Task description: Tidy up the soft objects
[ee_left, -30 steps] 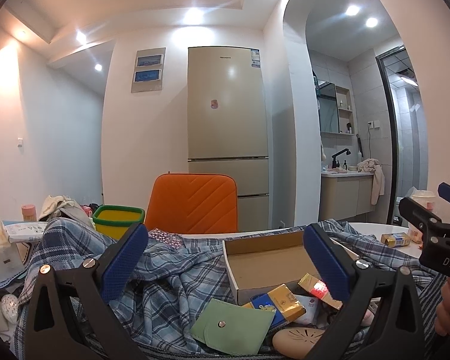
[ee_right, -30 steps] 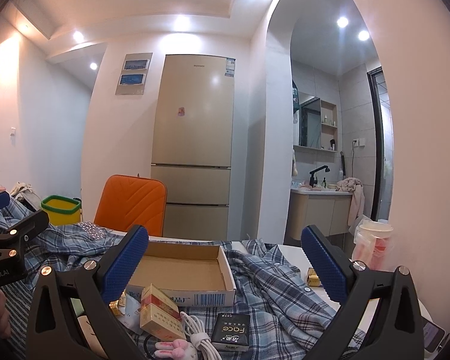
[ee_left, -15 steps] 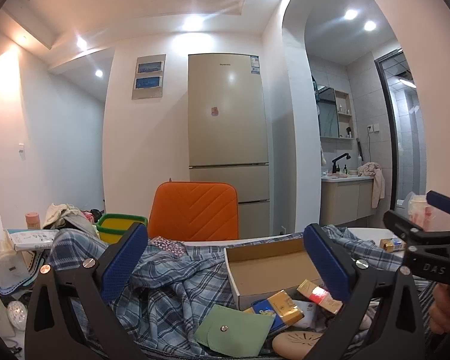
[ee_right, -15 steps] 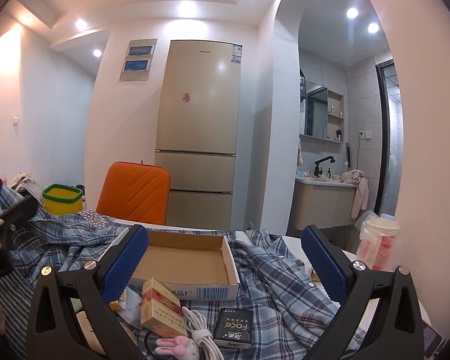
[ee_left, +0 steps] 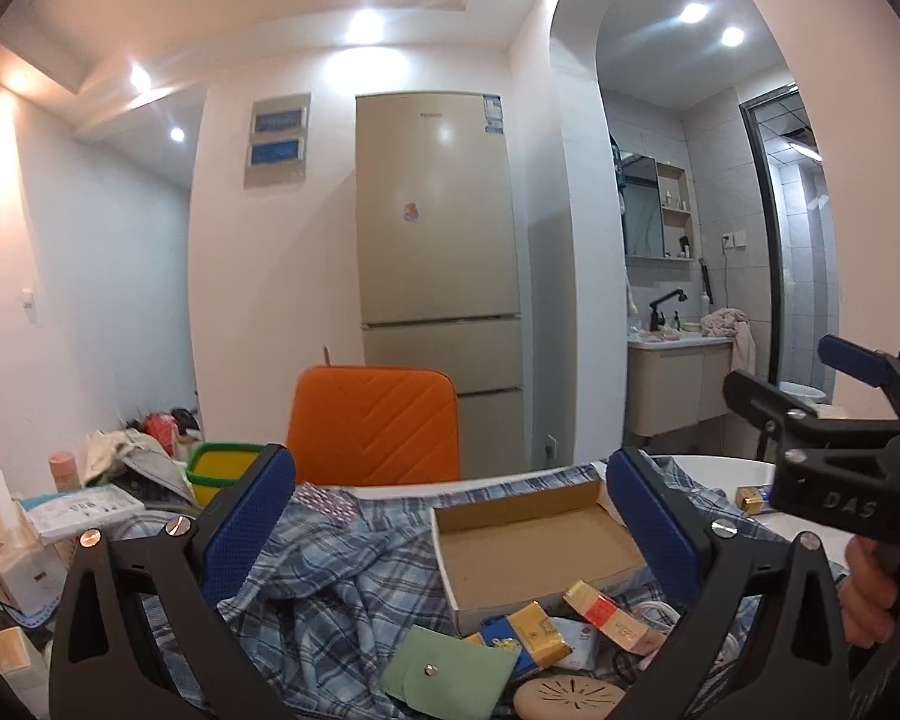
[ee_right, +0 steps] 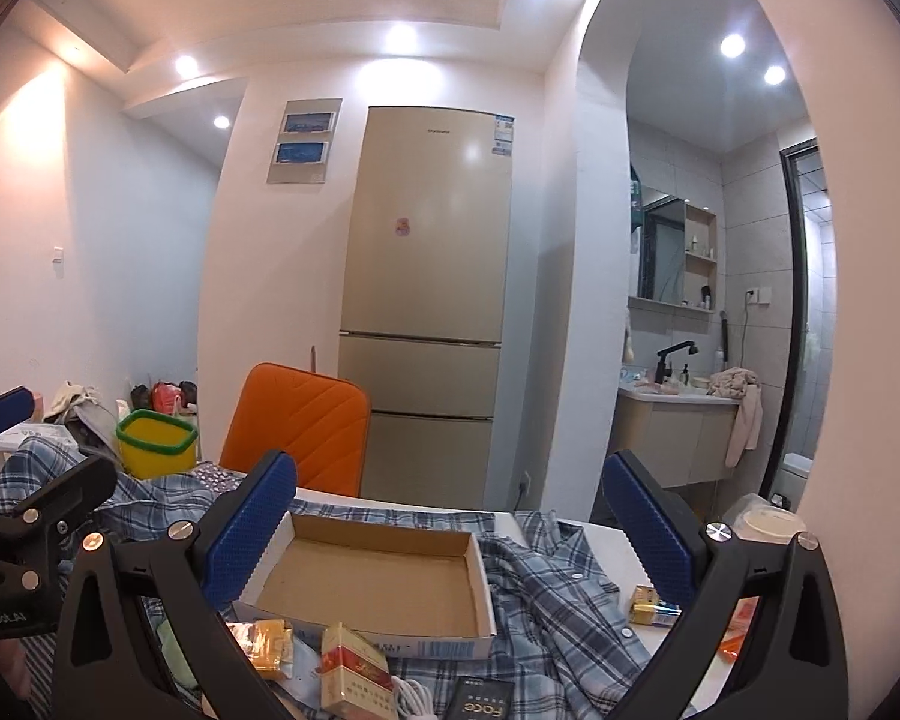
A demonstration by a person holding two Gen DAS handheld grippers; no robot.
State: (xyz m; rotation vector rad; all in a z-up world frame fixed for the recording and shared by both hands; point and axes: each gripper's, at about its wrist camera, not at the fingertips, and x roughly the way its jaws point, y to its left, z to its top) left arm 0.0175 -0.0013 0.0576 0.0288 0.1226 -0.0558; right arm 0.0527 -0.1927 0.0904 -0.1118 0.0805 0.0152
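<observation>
A blue plaid shirt [ee_left: 330,588] [ee_right: 546,600] lies crumpled across the white table, under and around an empty shallow cardboard box [ee_left: 534,546] [ee_right: 372,582]. My left gripper [ee_left: 450,516] hovers above the shirt with its blue pads wide apart and nothing between them. My right gripper [ee_right: 450,516] is open too, raised over the box and the shirt's right side. Each gripper shows in the other's view: the right one [ee_left: 834,414] at the right edge, held by a hand [ee_left: 870,594], the left one [ee_right: 24,480] at the left edge.
Small items crowd the near table: a green pouch [ee_left: 450,672], yellow and red packets [ee_left: 606,618], a red cigarette pack [ee_right: 354,672], a black box [ee_right: 480,702], a white cable [ee_right: 414,696]. Behind stand an orange chair [ee_left: 372,426], a yellow bin [ee_right: 156,444], a fridge [ee_left: 438,240].
Both grippers have risen and tilted up, so the table sits lower in each view. The right gripper has climbed higher in the left wrist view. Both stay open.
</observation>
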